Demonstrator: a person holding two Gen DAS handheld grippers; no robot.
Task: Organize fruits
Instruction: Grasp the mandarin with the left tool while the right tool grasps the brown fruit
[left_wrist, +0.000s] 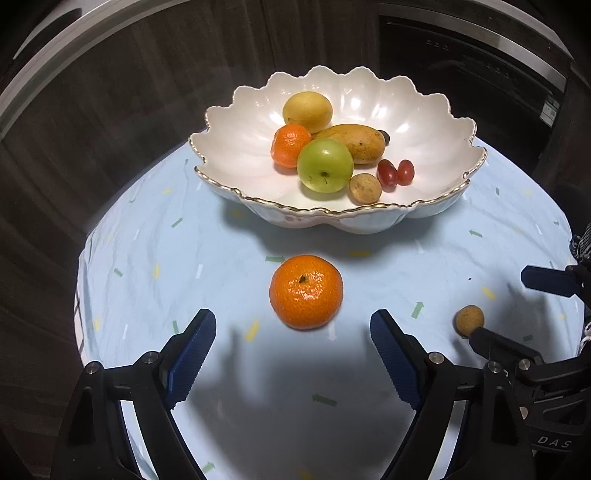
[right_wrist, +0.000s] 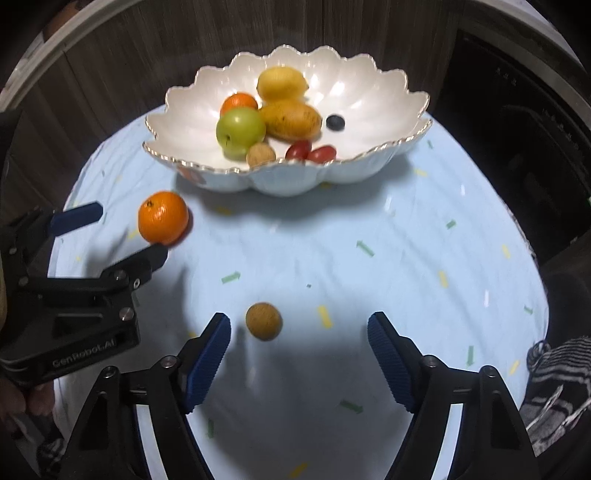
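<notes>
A glossy mandarin (left_wrist: 306, 291) is sitting on the pale blue tablecloth (left_wrist: 184, 258) before the fruit bowl (left_wrist: 424, 206), between the left gripper (left_wrist: 293, 332)'s open fingers; the right gripper (right_wrist: 299, 330) is gaping around a small brown longan (right_wrist: 263, 321)

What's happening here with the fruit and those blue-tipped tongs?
A person is tidying fruit into a scalloped white bowl using a hand-held gripper in each hand. The bowl already holds a lemon, a green apple, a mango, a small orange, grapes and more. Two fruits remain on the light blue tablecloth: a mandarin, just ahead of the open left hand-held gripper, and a small brown fruit, in front of the open right hand-held gripper. Neither is gripped yet.
</notes>
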